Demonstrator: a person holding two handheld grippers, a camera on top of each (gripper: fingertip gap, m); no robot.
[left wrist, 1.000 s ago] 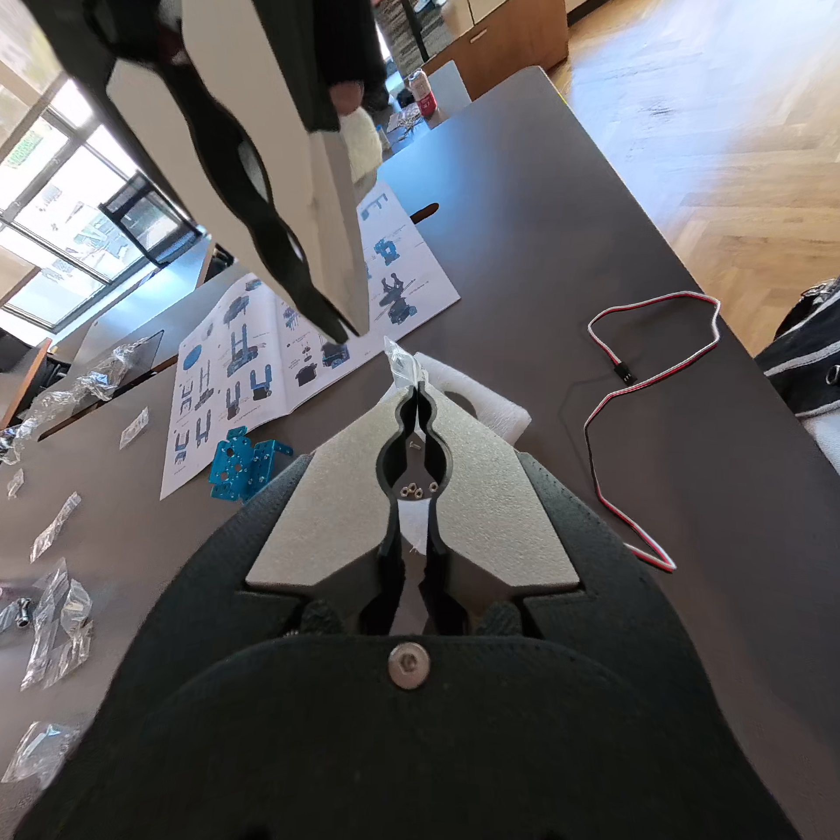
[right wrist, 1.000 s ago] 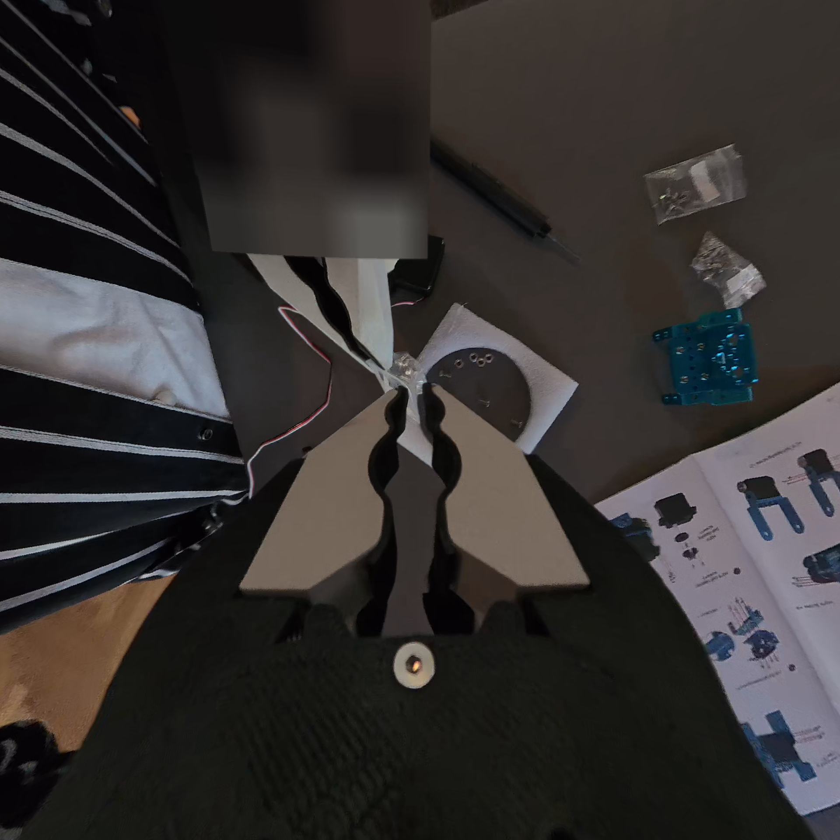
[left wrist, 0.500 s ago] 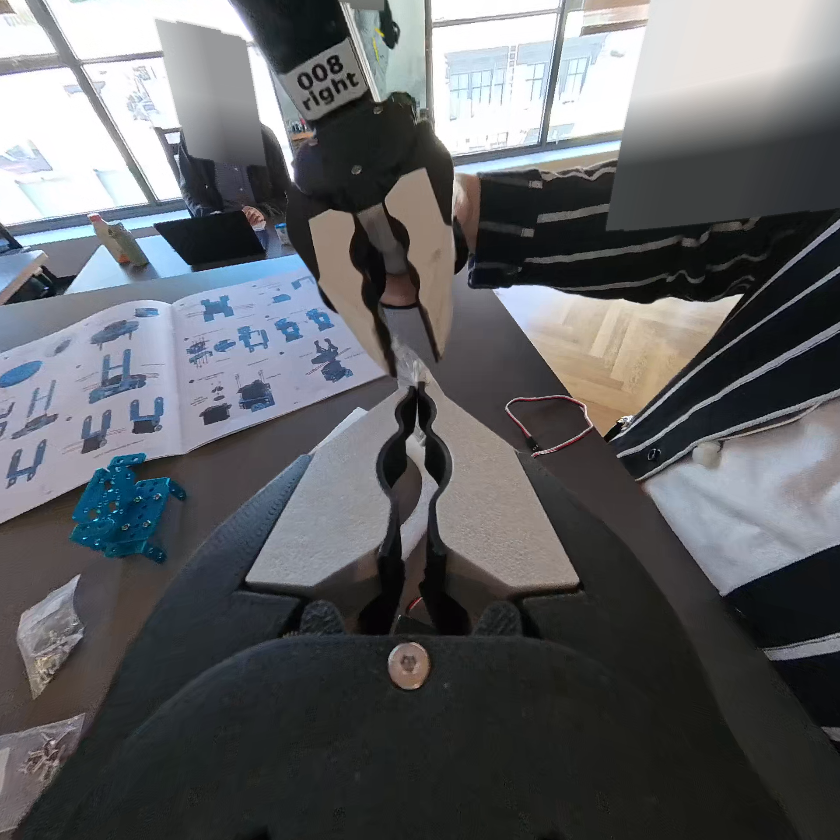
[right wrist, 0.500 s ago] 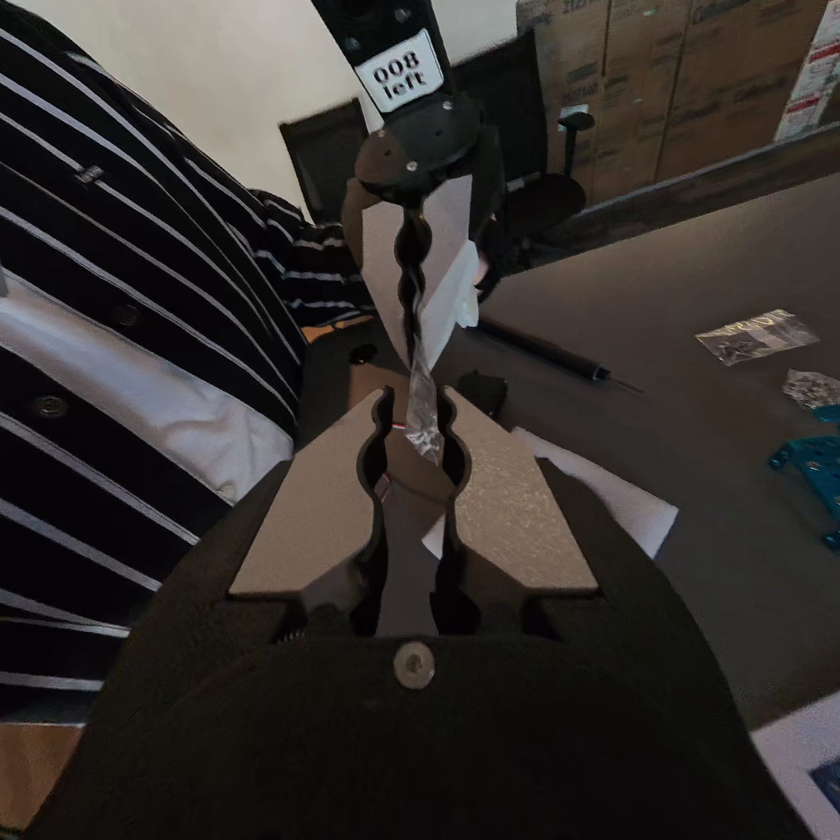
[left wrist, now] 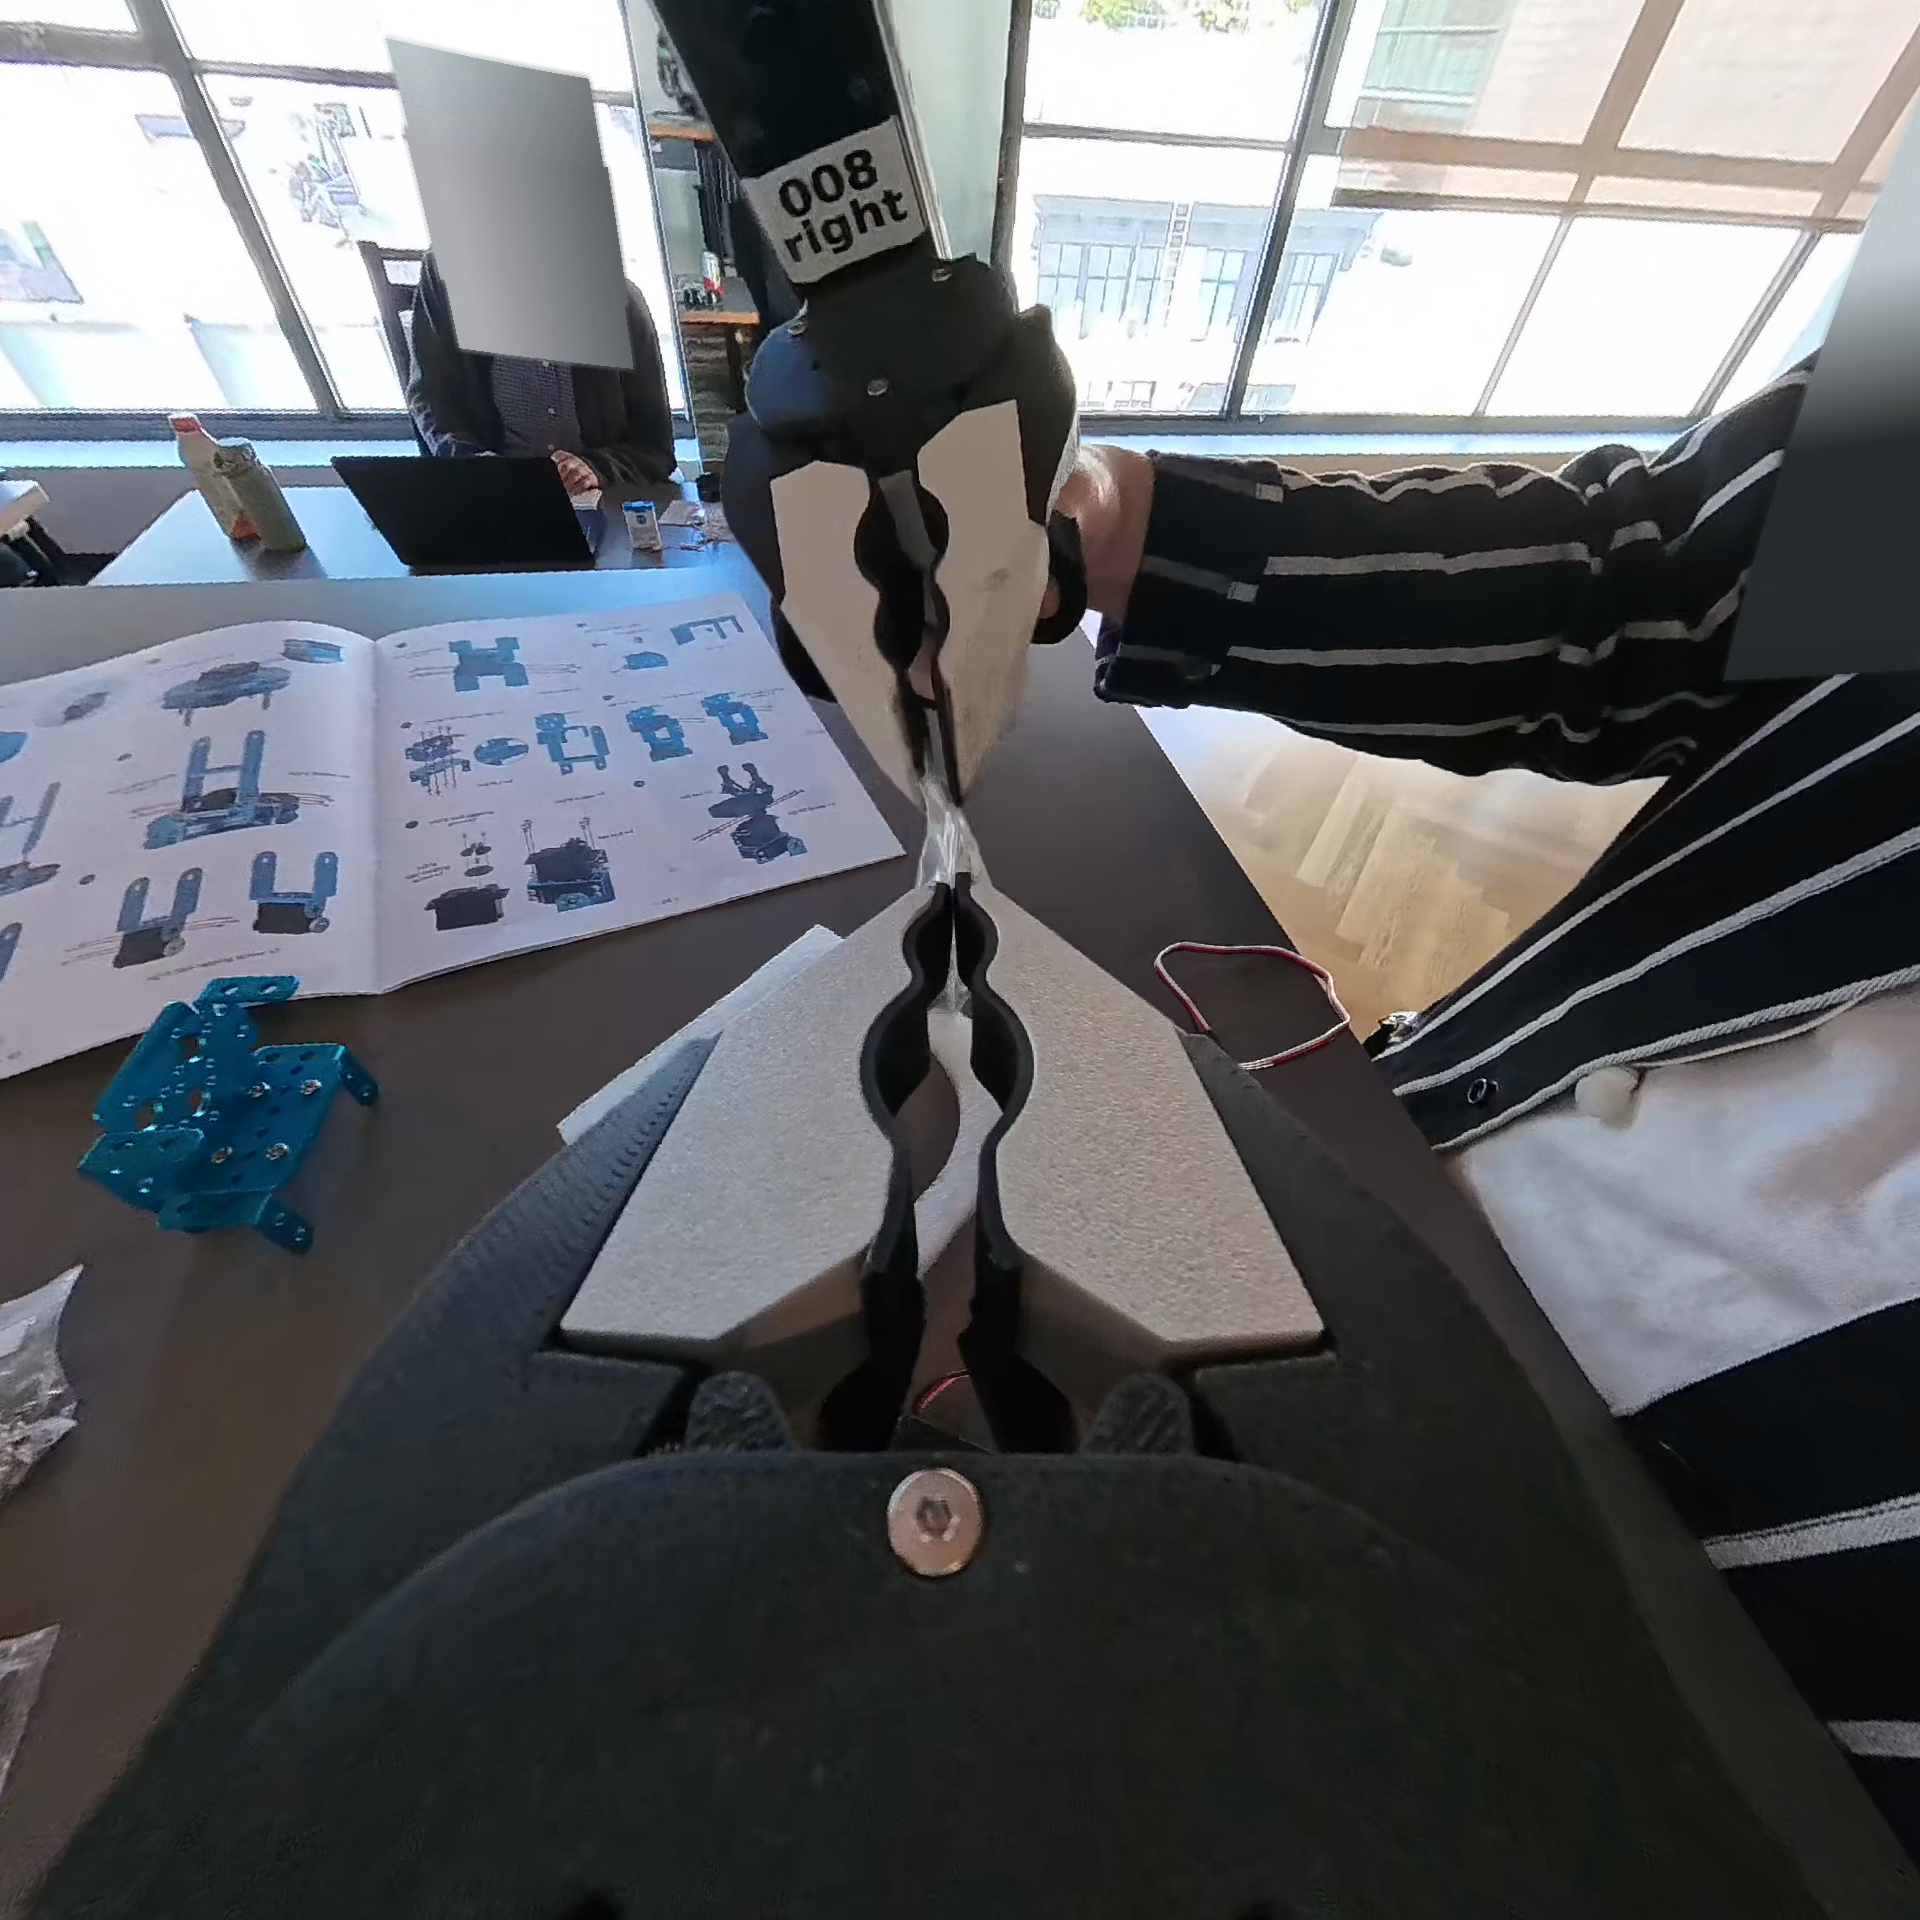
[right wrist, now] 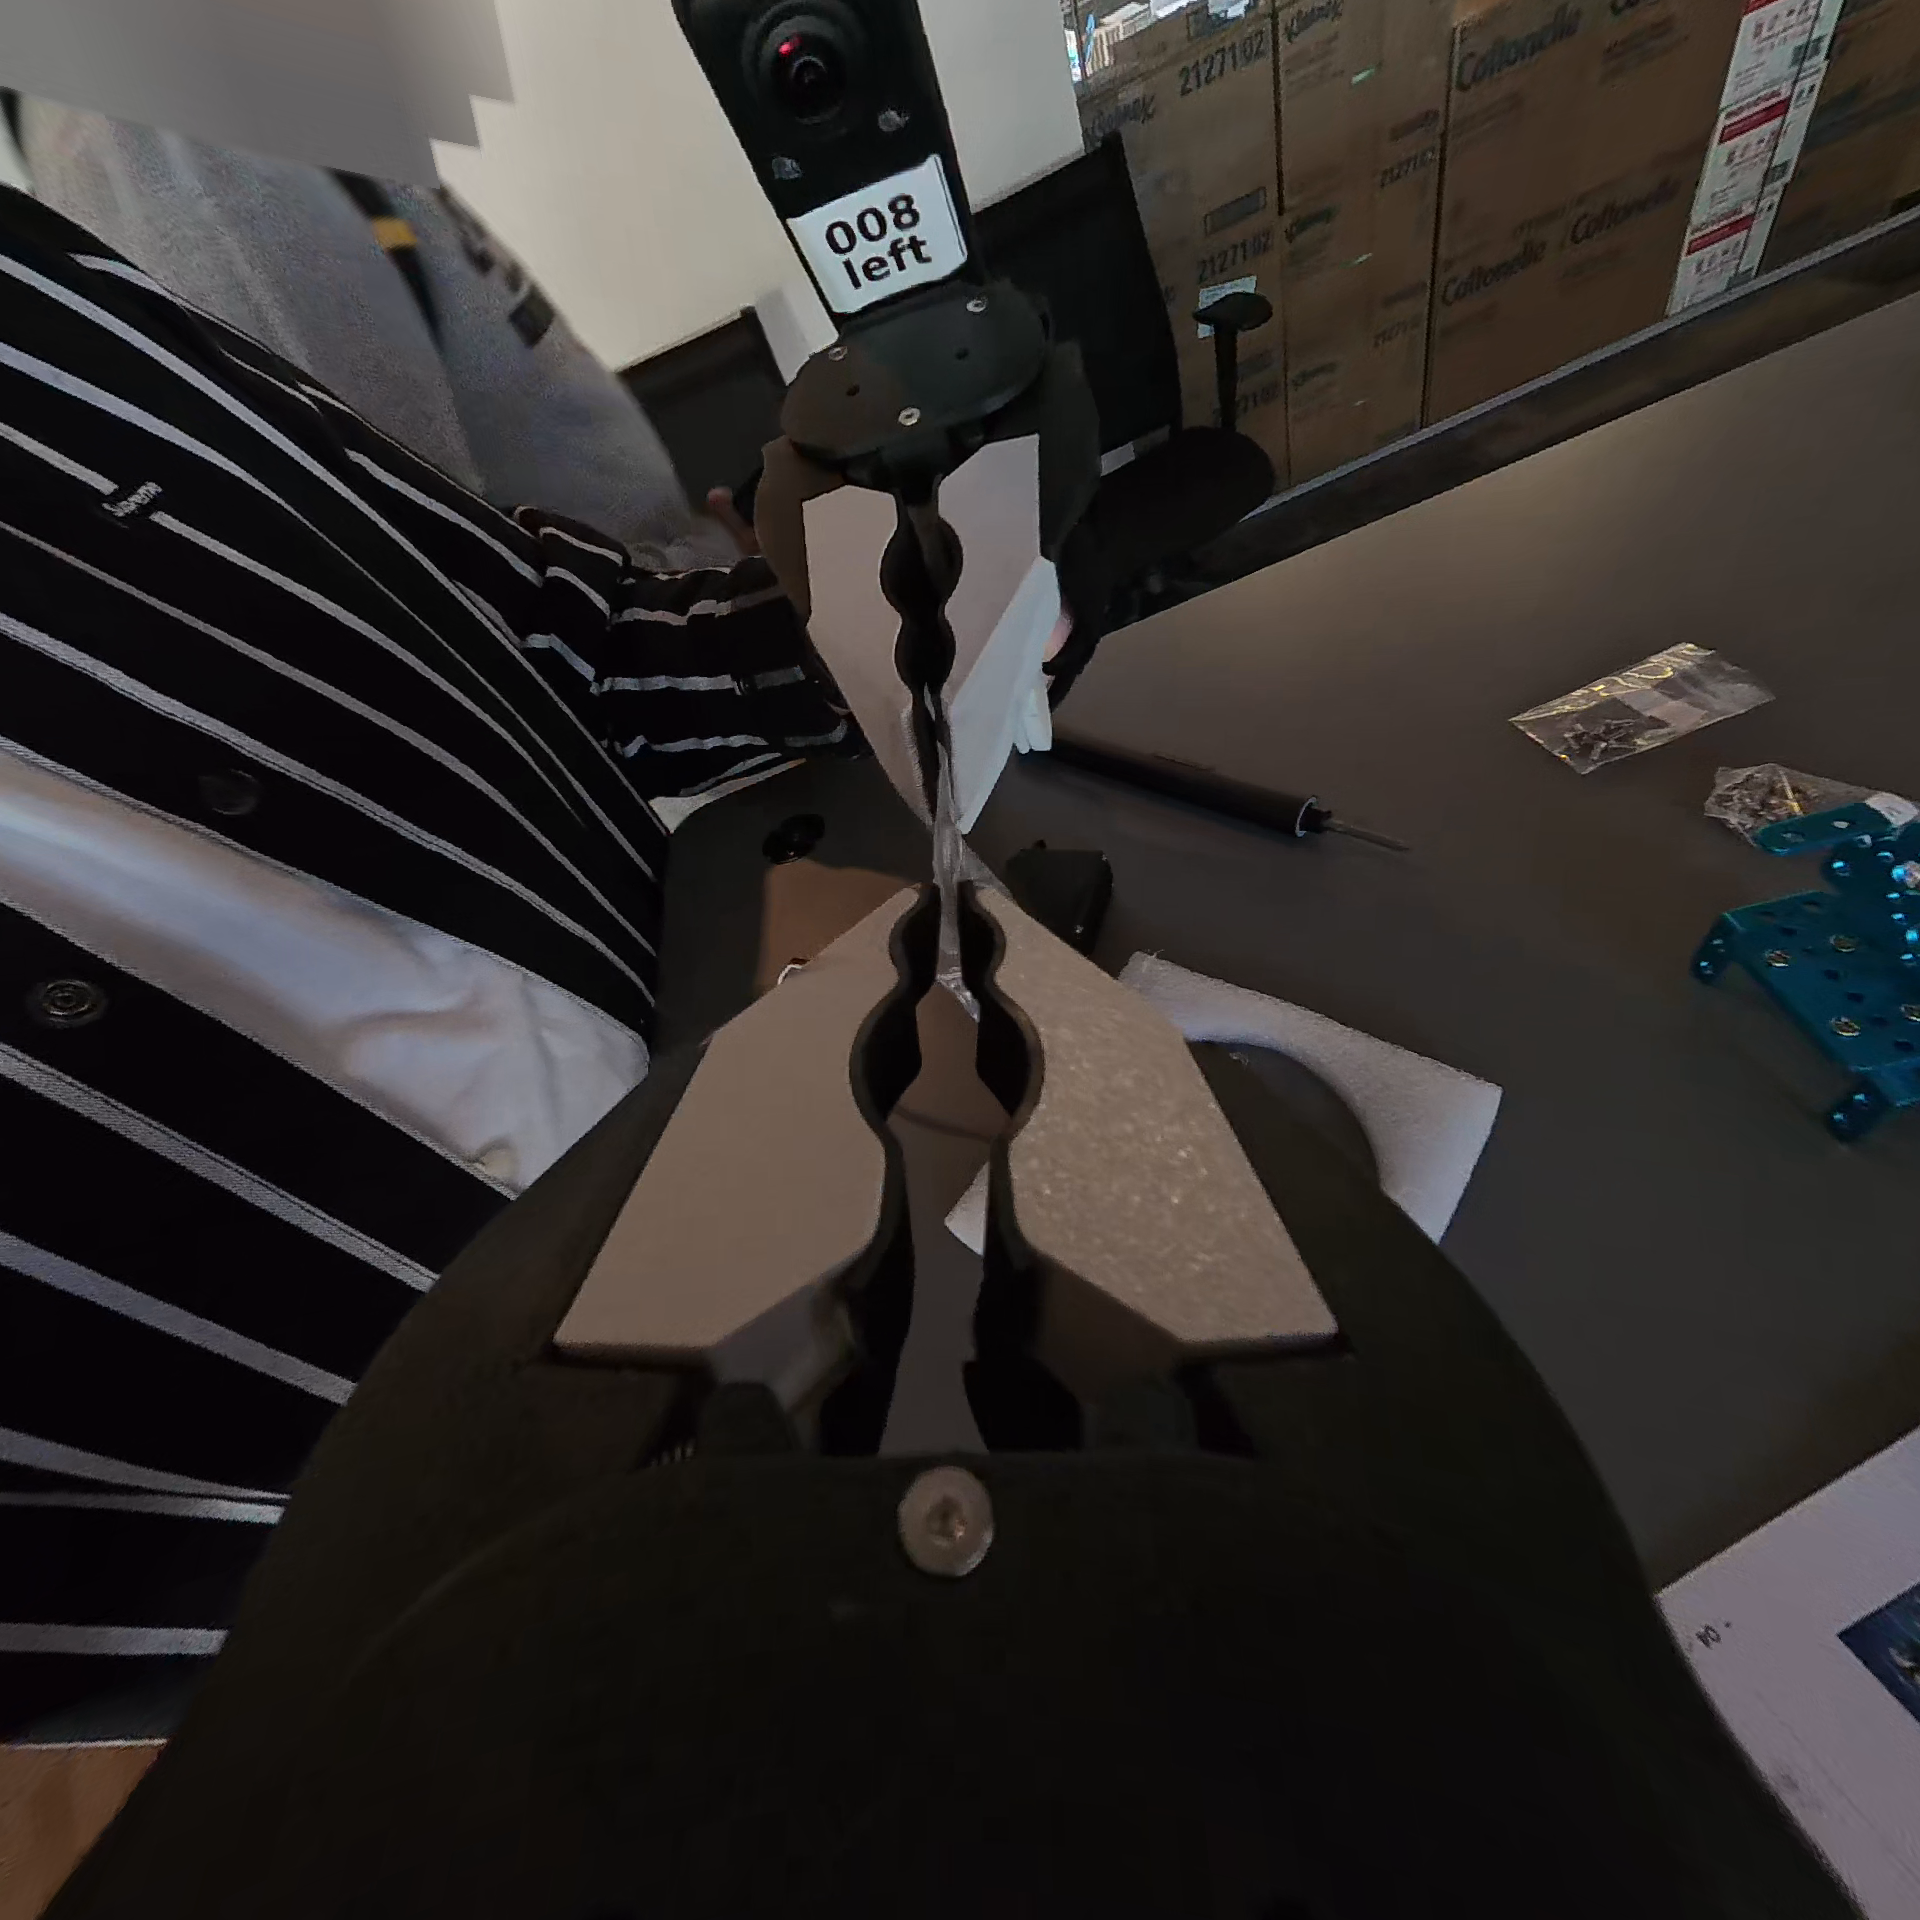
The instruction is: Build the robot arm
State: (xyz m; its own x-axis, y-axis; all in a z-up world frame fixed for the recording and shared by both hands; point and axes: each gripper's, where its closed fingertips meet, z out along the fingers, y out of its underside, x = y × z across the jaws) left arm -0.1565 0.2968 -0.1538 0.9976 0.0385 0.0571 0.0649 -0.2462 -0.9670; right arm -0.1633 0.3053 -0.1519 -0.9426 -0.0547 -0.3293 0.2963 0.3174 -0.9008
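A small clear plastic bag [left wrist: 943,844] is stretched in the air between my two grippers, which face each other tip to tip above the dark table [left wrist: 1091,862]. My left gripper [left wrist: 951,891] is shut on one end of the bag. My right gripper [right wrist: 948,902] is shut on the other end. In the left wrist view the right gripper [left wrist: 938,792] points down at me. In the right wrist view the left gripper [right wrist: 932,808] does the same, with the bag [right wrist: 948,864] between the two. The bag's contents are too small to tell.
On the table lie a white foam sheet [right wrist: 1382,1081], a blue metal bracket [left wrist: 213,1117], an open instruction booklet [left wrist: 436,790], a red-white wire [left wrist: 1273,997], a black screwdriver [right wrist: 1195,795] and bags of screws [right wrist: 1642,707]. A person's striped sleeve [left wrist: 1403,644] is close on the right. Both grippers' tips are close together, under 4 cm apart.
Both grippers have tilted up from looking down at the table and now face each other. My right gripper, open around the hanging bag half a second ago, has shut on it.
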